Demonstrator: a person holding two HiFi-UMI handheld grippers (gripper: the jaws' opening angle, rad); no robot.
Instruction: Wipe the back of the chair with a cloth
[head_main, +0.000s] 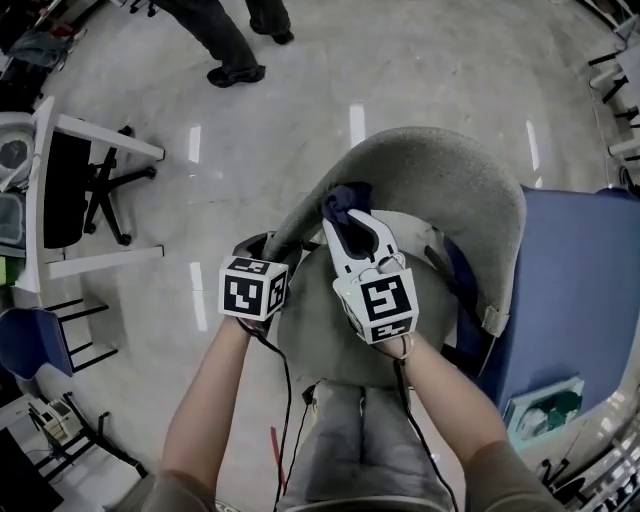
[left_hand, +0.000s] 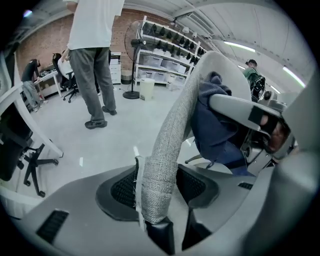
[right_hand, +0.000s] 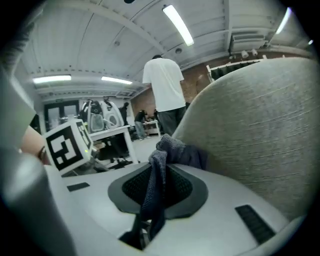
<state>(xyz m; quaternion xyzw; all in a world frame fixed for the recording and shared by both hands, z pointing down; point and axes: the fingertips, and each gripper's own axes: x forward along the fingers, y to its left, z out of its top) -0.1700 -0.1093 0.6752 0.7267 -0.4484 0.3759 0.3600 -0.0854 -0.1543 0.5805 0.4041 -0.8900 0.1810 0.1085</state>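
Observation:
A grey fabric chair with a curved back (head_main: 440, 170) stands right below me. My left gripper (head_main: 262, 246) is shut on the left edge of the chair back (left_hand: 167, 145), which runs up between its jaws. My right gripper (head_main: 346, 214) is shut on a dark blue cloth (head_main: 340, 203) and holds it against the inner face of the chair back near its left rim. In the right gripper view the cloth (right_hand: 159, 172) hangs bunched between the jaws beside the grey chair back (right_hand: 260, 125). The left gripper view shows the cloth (left_hand: 212, 120) behind the rim.
A blue panel (head_main: 575, 280) stands to the right of the chair. A white desk (head_main: 60, 190) with a black office chair (head_main: 95, 190) is at the left. A person (head_main: 225, 40) stands on the floor ahead, also visible as a person (left_hand: 92, 55) in the left gripper view.

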